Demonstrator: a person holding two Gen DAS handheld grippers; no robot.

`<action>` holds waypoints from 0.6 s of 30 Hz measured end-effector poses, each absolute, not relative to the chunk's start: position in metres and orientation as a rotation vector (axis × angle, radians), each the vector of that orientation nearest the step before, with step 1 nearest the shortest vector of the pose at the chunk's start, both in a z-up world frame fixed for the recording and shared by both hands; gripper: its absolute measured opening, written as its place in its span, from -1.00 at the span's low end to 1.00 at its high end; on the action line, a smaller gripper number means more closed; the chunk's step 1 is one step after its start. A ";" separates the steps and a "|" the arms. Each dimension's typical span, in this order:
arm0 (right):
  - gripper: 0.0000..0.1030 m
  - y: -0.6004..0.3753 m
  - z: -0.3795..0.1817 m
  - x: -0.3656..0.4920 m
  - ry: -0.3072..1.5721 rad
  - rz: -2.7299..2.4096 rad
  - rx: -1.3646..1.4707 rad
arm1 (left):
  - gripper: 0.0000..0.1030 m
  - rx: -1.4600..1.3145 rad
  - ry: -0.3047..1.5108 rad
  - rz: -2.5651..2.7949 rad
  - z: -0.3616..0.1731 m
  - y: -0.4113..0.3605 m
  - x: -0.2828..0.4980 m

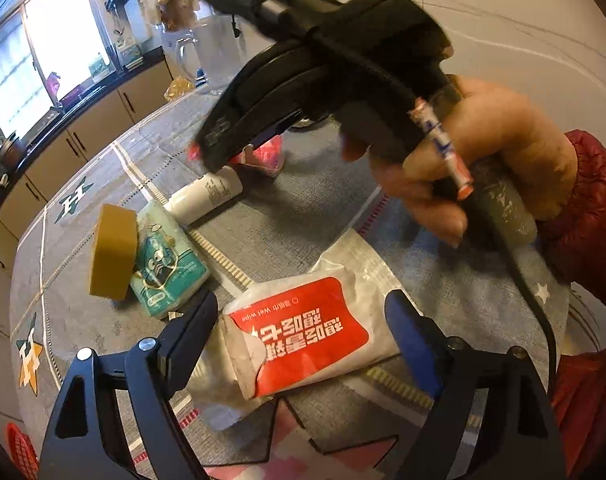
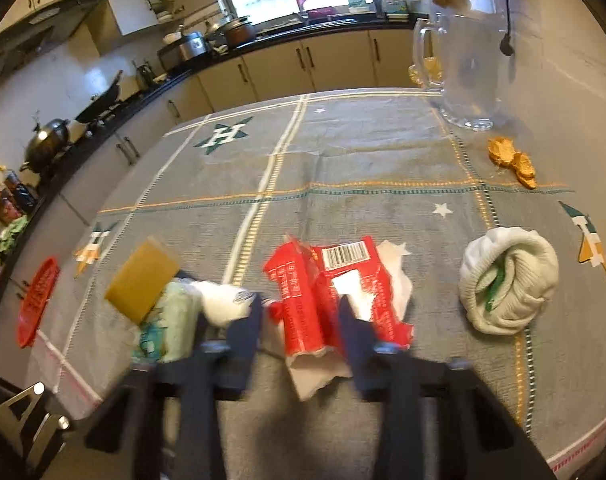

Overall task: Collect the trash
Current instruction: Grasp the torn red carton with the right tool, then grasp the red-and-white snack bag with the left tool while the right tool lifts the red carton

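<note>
In the left wrist view my left gripper (image 1: pixel 303 316) is open, its jaws on either side of a white and red wet-wipe packet (image 1: pixel 307 332) lying on the grey tablecloth (image 1: pixel 287 220). The right gripper (image 1: pixel 207 148) reaches over the table, held by a hand. In the right wrist view my right gripper (image 2: pixel 301 312) is open around a crumpled red wrapper with a barcode (image 2: pixel 331 292) on white paper. It looks blurred. Whether the fingers touch the wrapper I cannot tell.
A yellow sponge (image 1: pixel 113 252), a green tissue pack (image 1: pixel 167 268) and a white bottle (image 1: pixel 207 196) lie left. A rolled white cloth (image 2: pixel 507 280), orange peel (image 2: pixel 511 162) and a glass jug (image 2: pixel 463 68) are at the right. A red basket (image 2: pixel 37 300) hangs past the left edge.
</note>
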State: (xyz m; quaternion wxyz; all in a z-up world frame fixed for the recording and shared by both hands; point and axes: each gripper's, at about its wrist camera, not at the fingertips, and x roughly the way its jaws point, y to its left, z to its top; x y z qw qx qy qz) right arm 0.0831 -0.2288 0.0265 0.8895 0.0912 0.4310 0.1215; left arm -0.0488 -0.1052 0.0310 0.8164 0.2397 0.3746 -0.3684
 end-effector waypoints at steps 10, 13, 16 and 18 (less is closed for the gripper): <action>-0.64 -0.250 0.044 0.054 0.818 0.294 0.336 | 0.69 0.462 0.836 -0.782 0.030 -0.094 -0.038; -0.64 -0.253 0.052 0.041 0.788 0.313 0.355 | 0.76 0.502 0.843 -0.797 0.028 -0.102 -0.034; -0.64 -0.255 0.058 0.029 0.770 0.339 0.384 | 0.78 0.516 0.851 -0.806 0.027 -0.107 -0.033; -0.64 -0.256 0.061 0.023 0.759 0.351 0.391 | 0.78 0.502 0.843 -0.791 0.026 -0.107 -0.032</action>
